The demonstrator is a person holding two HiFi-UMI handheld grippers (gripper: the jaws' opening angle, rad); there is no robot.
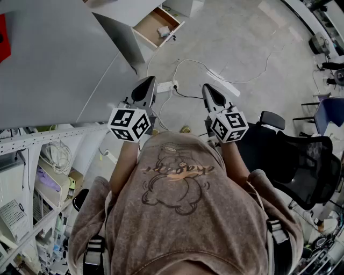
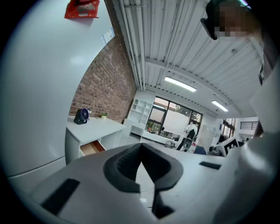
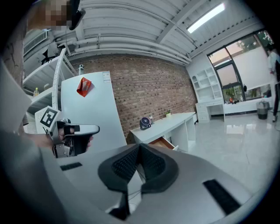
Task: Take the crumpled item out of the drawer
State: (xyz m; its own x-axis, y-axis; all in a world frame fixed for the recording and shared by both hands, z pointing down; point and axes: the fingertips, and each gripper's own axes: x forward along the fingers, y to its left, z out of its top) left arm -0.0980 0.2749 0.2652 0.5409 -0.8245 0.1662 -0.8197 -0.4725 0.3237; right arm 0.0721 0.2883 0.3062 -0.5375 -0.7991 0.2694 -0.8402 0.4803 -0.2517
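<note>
Head view | 2 grippers counted: left gripper (image 1: 149, 82), right gripper (image 1: 208, 88), jaws closed together, empty | 1 drawer (image 1: 143, 36) seen open | 1 crumpled item (image 1: 164, 31) inside

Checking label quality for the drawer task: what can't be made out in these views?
- Crumpled item: head view, too small and far off to identify.
- Drawer contents: both gripper views see it side-on from low down, so its own wall hides them.
- Desk: head view, cut off by the top edge.
</note>
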